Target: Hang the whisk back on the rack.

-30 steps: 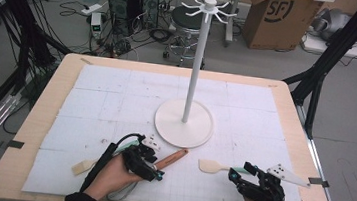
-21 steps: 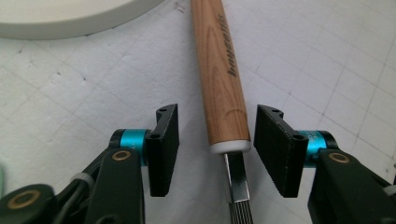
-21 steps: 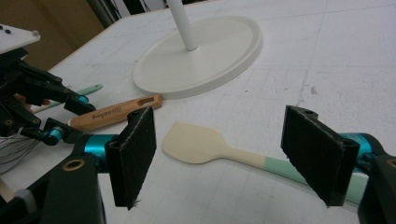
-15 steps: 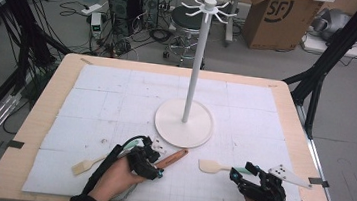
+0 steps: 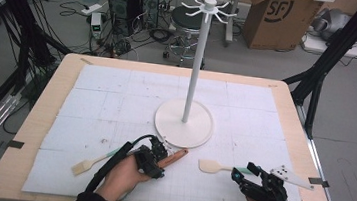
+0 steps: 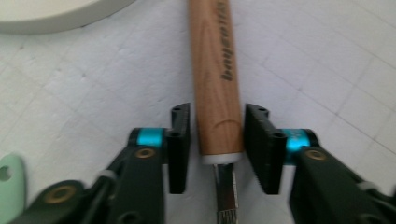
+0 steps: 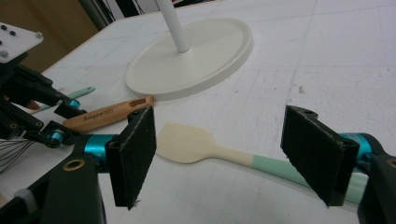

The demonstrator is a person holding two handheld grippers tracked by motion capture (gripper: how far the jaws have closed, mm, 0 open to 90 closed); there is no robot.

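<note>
A utensil with a wooden handle (image 5: 177,155) lies on the white mat in front of the stand's round base (image 5: 184,123). My left gripper (image 5: 159,157) straddles the handle's near end (image 6: 215,84). Its jaws have just been closing, and the pads (image 6: 180,140) stand close to the wood with a thin gap on the left side. A cream spatula (image 5: 211,166) with a mint handle (image 7: 280,165) lies ahead of my right gripper (image 5: 245,173). That gripper (image 7: 219,128) stands open wide, with nothing pressed between its pads.
The white stand (image 5: 197,57) with hooks on top rises mid-table from its base (image 7: 191,60). A second spatula (image 5: 90,163) lies left of my left hand; its mint end (image 6: 9,173) is beside the left jaw. A grey plate (image 5: 289,176) sits at the right.
My left hand has slid to the right along the mat, and its jaws have narrowed around the wooden handle. The right hand and the spatula have stayed put.
</note>
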